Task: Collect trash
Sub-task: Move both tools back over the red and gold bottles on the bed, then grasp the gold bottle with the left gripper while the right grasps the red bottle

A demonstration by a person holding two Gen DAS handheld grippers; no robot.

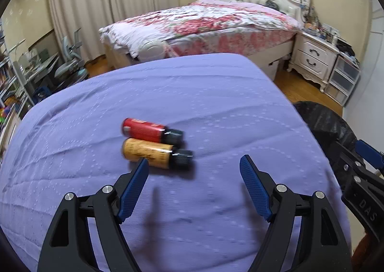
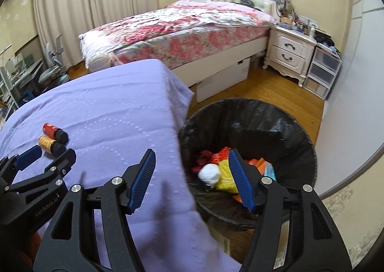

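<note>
Both sets of fingers stand spread with nothing between them: your left gripper [image 1: 193,164] hangs over the purple cover [image 1: 216,94], its left pad tip just at the orange bottle [image 1: 153,153], and your right gripper [image 2: 190,161] hangs over the edge of the cover with its right finger [image 2: 240,180] across the bin's mouth. No pad presses on anything. Progress, as I judge it: partly done. The black-lined trash bin [image 2: 300,133] already holds a mixed heap, with a white wad [image 2: 210,173], something yellow [image 2: 225,178] and red and orange scraps beside it. Left on the cover are two small bottles lying side by side and touching, dark caps toward 4 o'clock: the red bottle [image 1: 146,129] farther off, the orange one nearer. In the left wrist view they sit at about 11 o'clock from the gap between your left fingers; no other loose trash shows on the cover. View notes: the left wrist view gives the bottles large and their lie clearly, but shows only a dark sliver of the bin at 3 o'clock, contents hidden. The right wrist view looks straight into the bin and shows its contents, shows the bottles small at 9 o'clock, and also shows your left gripper coming in at 8 o'clock, near the orange bottle's cap.
</note>
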